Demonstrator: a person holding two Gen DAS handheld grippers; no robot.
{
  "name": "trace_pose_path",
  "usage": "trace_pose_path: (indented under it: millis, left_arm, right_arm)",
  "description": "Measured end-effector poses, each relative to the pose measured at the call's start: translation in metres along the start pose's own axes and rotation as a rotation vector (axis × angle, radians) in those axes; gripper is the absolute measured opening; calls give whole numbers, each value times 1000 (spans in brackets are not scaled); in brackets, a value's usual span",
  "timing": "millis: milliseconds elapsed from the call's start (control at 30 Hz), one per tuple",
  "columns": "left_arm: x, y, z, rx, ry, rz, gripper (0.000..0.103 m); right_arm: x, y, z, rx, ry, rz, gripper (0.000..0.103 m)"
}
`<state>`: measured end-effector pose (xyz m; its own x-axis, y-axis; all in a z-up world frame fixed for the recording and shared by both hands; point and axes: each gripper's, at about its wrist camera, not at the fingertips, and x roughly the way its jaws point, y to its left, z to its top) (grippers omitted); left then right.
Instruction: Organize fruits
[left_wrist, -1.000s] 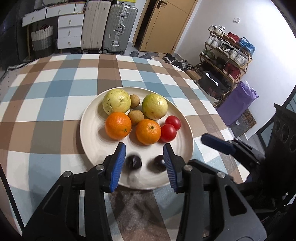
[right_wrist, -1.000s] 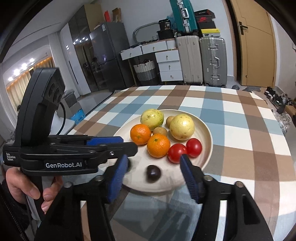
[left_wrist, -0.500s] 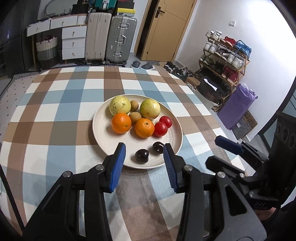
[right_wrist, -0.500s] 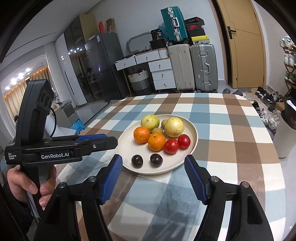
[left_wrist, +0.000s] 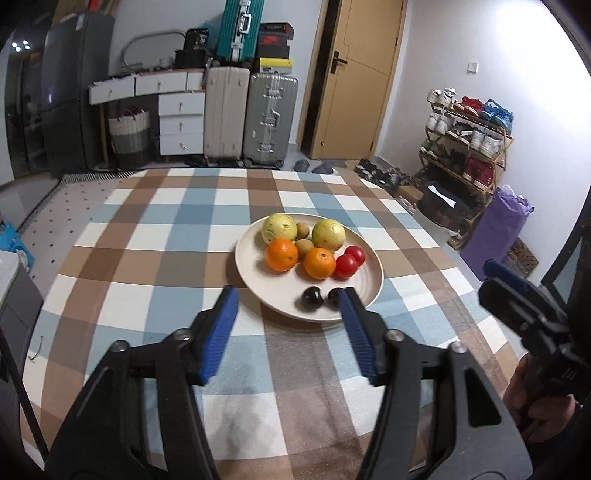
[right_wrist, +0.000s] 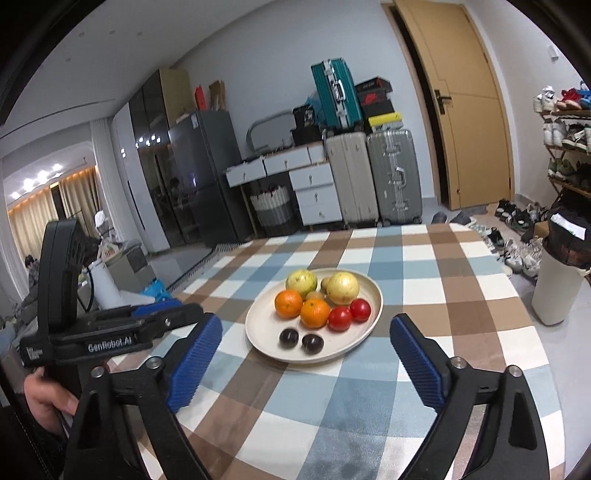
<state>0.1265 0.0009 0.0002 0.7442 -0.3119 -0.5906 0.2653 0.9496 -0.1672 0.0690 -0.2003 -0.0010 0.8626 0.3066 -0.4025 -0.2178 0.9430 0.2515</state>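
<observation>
Opening above the checked surface (left_wrist: 166, 236), your left gripper (left_wrist: 288, 328) has nothing between its blue pads; its right finger covers part of one dark plum (left_wrist: 335, 296) in the left wrist view. Your right gripper (right_wrist: 306, 365) is opening too, jaws wide apart and empty, and only its edge shows at the right border of the left wrist view. Beyond both, the plate (right_wrist: 266, 332) holds all the fruit: two plums at the near rim, two tomatoes (right_wrist: 349, 314), two oranges (right_wrist: 301, 308), two yellow-green fruits (right_wrist: 321, 282). The small brown fruits (left_wrist: 303, 238) between them are partly hidden.
</observation>
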Motion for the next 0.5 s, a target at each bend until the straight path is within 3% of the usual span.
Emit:
trace_pose_path:
  millis: [167,367,433,500]
  left_arm:
    - [-13,0,-9,25,-65,73,79]
    - [-34,-8,-16,74,-171,138,88]
    - [-38,-9,-19,84,-217,145,102]
    - [-41,-9,-24,96,-271,183,103]
  right_arm:
    - [-9,3,-1,-19,-54,-24,102]
    - [-14,6,1,-32,-87,-28,102]
    - [-16,10,1,-52,-103,-26,102]
    - [-17,13,1,-69,-117,-35,102]
